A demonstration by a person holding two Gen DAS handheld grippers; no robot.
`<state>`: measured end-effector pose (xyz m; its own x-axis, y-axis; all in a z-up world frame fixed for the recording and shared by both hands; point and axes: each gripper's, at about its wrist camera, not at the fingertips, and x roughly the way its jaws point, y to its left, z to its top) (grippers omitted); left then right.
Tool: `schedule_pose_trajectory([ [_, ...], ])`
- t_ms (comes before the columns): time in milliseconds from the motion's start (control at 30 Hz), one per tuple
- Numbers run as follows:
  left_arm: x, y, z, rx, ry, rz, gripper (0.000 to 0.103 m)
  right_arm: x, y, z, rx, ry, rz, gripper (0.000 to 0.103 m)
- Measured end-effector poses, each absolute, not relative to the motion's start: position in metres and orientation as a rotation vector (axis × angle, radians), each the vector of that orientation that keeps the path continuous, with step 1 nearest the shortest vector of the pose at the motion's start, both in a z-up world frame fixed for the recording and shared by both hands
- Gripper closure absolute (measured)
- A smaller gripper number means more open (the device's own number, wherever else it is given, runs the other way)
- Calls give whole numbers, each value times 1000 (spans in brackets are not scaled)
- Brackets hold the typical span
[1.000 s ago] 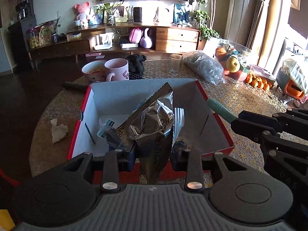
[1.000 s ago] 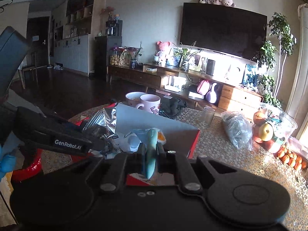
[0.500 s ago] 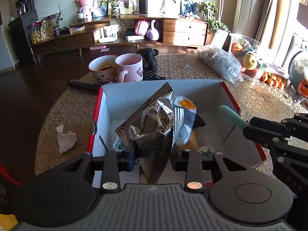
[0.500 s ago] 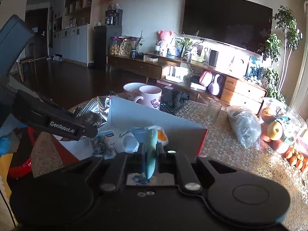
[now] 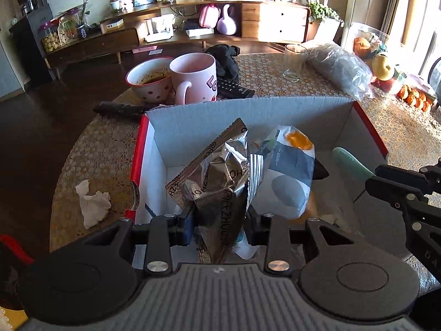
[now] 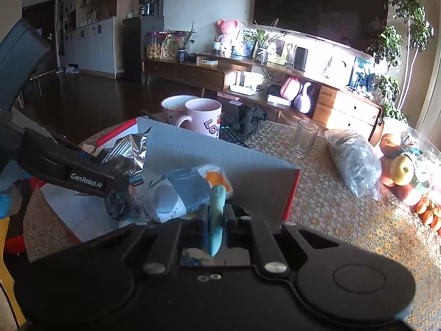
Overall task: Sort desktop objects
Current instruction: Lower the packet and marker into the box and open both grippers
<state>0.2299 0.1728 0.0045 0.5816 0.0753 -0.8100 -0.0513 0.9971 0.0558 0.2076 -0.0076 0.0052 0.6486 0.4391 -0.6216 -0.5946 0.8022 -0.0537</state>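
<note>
My table [image 5: 372, 115], with its patterned cloth, is cut off by both views' edges. On it stands the box [image 5: 248, 110], open-topped, white inside, red outside; its near wall is hidden behind my left gripper's body, and its floor is mostly covered. Inside lies a blue-and-white paper bag [image 5: 289, 171], its lower end hidden by the foil; a dark item behind it I cannot identify.

My left gripper [image 5: 219, 218] has its jaws closed a narrow way on the crumpled foil packet [image 5: 220, 176]. The packet's long axis runs up and away from me, its torn top towards the box's far wall, over the box interior. Its lower end is hidden under the gripper.

My right gripper [image 6: 216, 215] has its jaws fully closed on a slim teal tool [image 6: 216, 207]. Its long axis follows the fingers, tip pointing forward over the box's right part. What kind of tool it is I cannot tell.

Behind the box: a pink mug [image 5: 194, 78], a bowl [image 5: 150, 78], a glass [image 5: 295, 62].
</note>
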Motion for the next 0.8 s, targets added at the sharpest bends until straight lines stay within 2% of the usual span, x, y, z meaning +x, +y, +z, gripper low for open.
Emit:
schedule_pose_trajectory([
  [800, 288, 182, -33, 108, 1098, 86, 69, 230, 16, -30, -329, 787, 594, 93],
])
